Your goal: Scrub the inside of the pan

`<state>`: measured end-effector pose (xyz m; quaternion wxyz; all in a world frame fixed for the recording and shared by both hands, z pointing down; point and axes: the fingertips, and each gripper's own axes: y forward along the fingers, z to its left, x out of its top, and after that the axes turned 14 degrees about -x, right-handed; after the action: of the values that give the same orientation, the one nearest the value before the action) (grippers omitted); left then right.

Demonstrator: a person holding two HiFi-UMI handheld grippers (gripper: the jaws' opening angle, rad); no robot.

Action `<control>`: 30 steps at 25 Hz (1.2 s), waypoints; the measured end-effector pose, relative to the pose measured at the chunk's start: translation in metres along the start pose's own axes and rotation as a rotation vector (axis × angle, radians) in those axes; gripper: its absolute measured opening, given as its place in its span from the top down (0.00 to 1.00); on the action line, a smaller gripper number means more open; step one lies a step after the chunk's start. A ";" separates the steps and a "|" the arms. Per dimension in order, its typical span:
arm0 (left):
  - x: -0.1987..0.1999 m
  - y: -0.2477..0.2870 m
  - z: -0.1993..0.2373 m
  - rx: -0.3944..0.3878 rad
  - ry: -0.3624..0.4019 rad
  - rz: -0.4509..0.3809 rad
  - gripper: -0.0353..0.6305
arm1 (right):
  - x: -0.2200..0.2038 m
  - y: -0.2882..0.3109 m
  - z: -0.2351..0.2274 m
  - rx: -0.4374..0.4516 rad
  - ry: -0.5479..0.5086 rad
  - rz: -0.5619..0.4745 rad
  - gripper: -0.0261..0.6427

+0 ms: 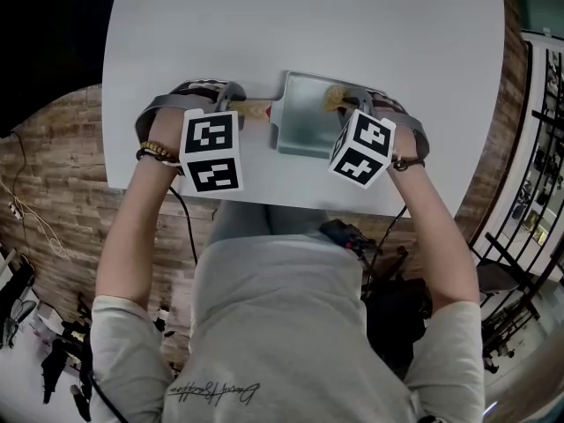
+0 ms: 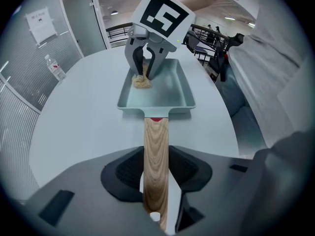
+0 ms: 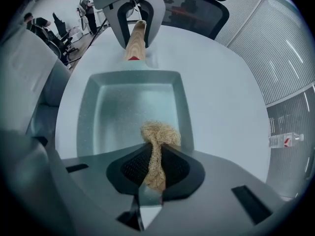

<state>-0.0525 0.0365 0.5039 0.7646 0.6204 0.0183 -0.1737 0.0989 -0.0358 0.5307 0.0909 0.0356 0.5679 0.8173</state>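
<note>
A rectangular pale green pan rests on the white table. Its wooden handle points left in the head view, and my left gripper is shut on it. My right gripper points straight down, shut on a tan fibre scrubber. The scrubber's tuft presses on the pan's floor near the far right corner in the head view.
The table's front edge lies just below both grippers in the head view. A water bottle stands at the table's far side. Office chairs and railings ring the table.
</note>
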 end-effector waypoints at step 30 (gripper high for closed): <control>-0.002 0.003 0.001 -0.009 0.083 0.100 0.71 | -0.023 -0.008 0.026 0.015 -0.042 0.067 0.86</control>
<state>-0.0534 0.0364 0.5072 0.7738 0.6236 0.0196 -0.1095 0.1263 -0.0133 0.5332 0.0754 0.0725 0.5706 0.8145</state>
